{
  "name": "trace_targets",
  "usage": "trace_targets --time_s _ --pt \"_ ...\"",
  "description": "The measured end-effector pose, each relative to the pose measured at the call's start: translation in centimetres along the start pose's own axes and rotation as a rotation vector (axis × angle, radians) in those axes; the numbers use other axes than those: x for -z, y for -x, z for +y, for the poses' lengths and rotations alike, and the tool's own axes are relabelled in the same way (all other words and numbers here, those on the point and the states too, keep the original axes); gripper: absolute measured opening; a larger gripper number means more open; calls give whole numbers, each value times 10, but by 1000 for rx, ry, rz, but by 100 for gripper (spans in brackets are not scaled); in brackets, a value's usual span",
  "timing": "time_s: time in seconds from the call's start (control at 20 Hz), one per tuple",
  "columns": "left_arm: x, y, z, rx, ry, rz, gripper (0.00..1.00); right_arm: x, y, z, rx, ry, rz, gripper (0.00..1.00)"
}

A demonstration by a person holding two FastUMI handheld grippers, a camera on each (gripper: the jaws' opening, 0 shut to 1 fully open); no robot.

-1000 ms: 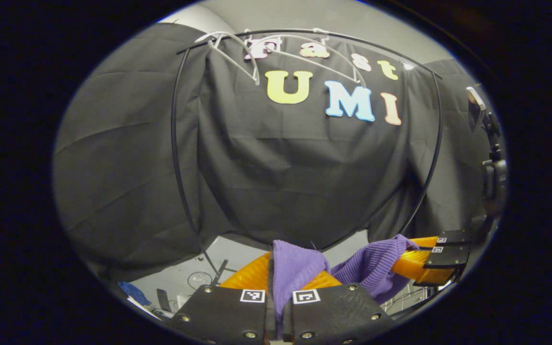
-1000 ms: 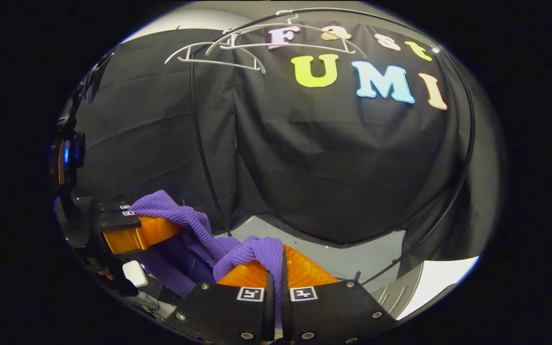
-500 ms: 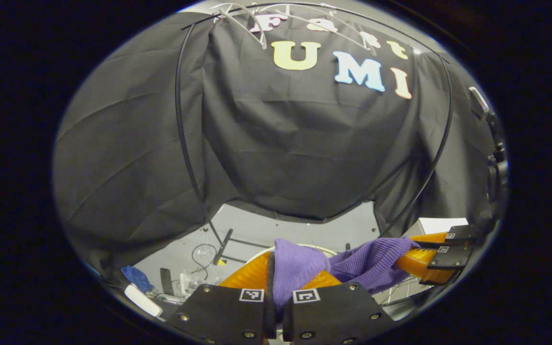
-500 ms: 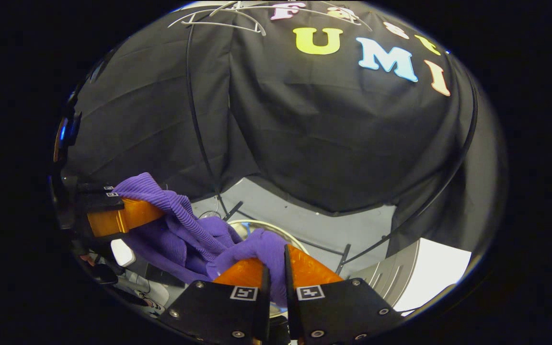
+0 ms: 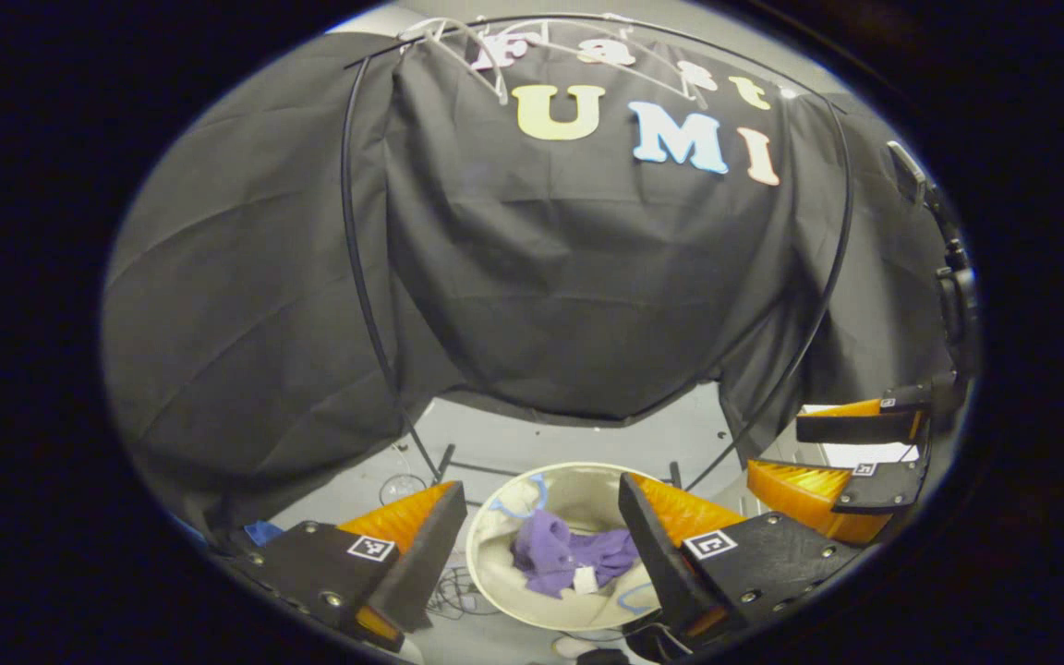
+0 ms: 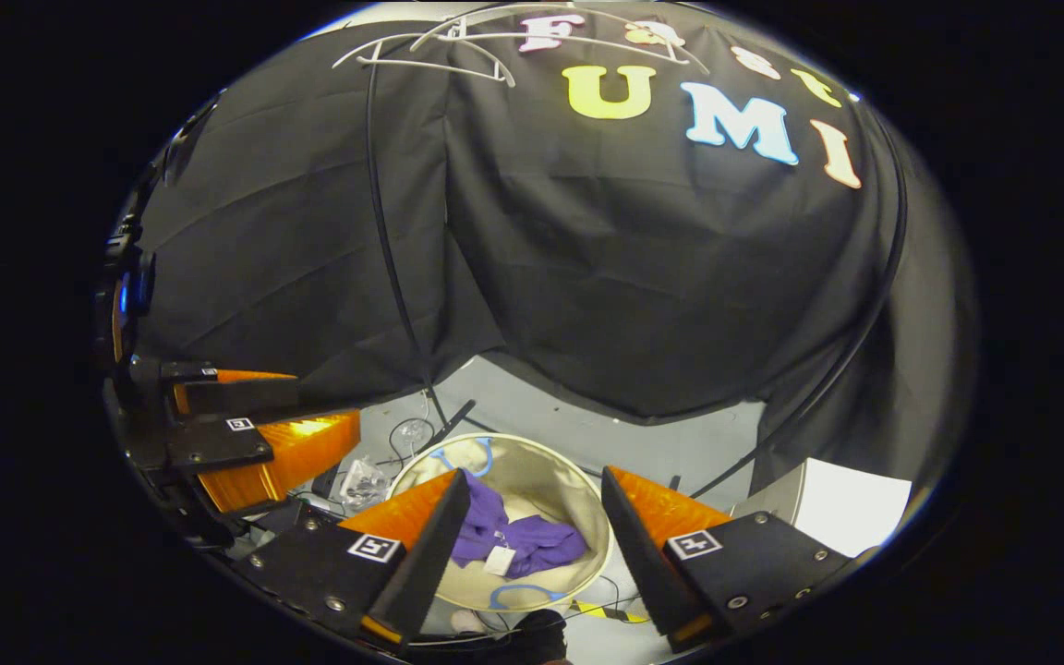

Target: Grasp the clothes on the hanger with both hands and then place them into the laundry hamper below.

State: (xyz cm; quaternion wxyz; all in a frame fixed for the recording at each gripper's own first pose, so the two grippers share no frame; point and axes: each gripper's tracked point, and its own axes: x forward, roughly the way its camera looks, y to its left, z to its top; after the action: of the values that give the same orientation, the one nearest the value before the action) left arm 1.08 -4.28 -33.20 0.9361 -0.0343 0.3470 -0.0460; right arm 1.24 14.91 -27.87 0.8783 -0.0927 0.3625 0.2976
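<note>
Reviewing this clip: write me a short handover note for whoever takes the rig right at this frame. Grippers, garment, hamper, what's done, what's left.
Left gripper: jaws wide open, holding nothing, above the hamper.
Right gripper: jaws wide open, holding nothing, also above the hamper.
Purple garment: lying crumpled inside the laundry hamper on the floor, touching neither gripper.
White hangers: bare on the rail at the top.
Done: garment is off the hanger and in the hamper.
Left: nothing on this garment; probably just draw both grippers back.
</note>
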Motion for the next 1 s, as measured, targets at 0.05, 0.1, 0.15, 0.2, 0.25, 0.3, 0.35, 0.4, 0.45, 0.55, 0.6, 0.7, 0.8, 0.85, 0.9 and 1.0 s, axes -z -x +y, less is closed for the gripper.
trace_targets --time_s 0.05,0.1,0.15,0.2,0.25,0.3,0.35,0.4,0.45,0.55,0.6,0.7,0.8,0.85,0.9,1.0 --pt "-12 5 0 6 -15 -31 96 -6 6 -2 14 -2 -24 92" --pt "-26 12 -2 13 -24 -62 96 -14 13 -6 28 -6 -48 94" --pt "-40 17 -5 25 -29 -92 100 -21 21 -8 41 -13 -74 94" --pt "-55 24 -6 33 -32 -125 100 -30 30 -11 55 -22 -104 94" --pt "-70 37 -7 40 -40 -162 100 -41 39 -14 67 -32 -139 94" --pt "-89 48 -8 45 -50 -203 96 -54 50 -18 79 -39 -175 94" --pt "-113 60 -9 47 -60 -245 100 -67 60 -22 94 -42 -213 94" --pt "-131 69 -8 45 -66 -285 100 -81 71 -26 109 -41 -252 94" --pt "-149 79 -10 46 -66 -322 100 -95 83 -31 123 -36 -296 94" --pt "-179 101 -12 46 -51 -388 100 -120 110 -43 156 -26 -381 93" --pt "-191 112 -15 55 -43 -418 100 -131 123 -49 165 -26 -419 93" --pt "-219 135 -17 61 -23 -483 97 -150 149 -57 171 -34 -491 94" --pt "-238 156 -16 56 -23 -538 100 -162 175 -73 188 -45 -544 93" --pt "-247 169 -14 44 -28 -562 100 -169 189 -83 202 -47 -567 92" --pt "-251 180 -13 34 -31 -581 100 -175 202 -92 221 -47 -589 93" --pt "-264 198 -15 15 -26 -611 100 -181 233 -109 265 -45 -641 92"
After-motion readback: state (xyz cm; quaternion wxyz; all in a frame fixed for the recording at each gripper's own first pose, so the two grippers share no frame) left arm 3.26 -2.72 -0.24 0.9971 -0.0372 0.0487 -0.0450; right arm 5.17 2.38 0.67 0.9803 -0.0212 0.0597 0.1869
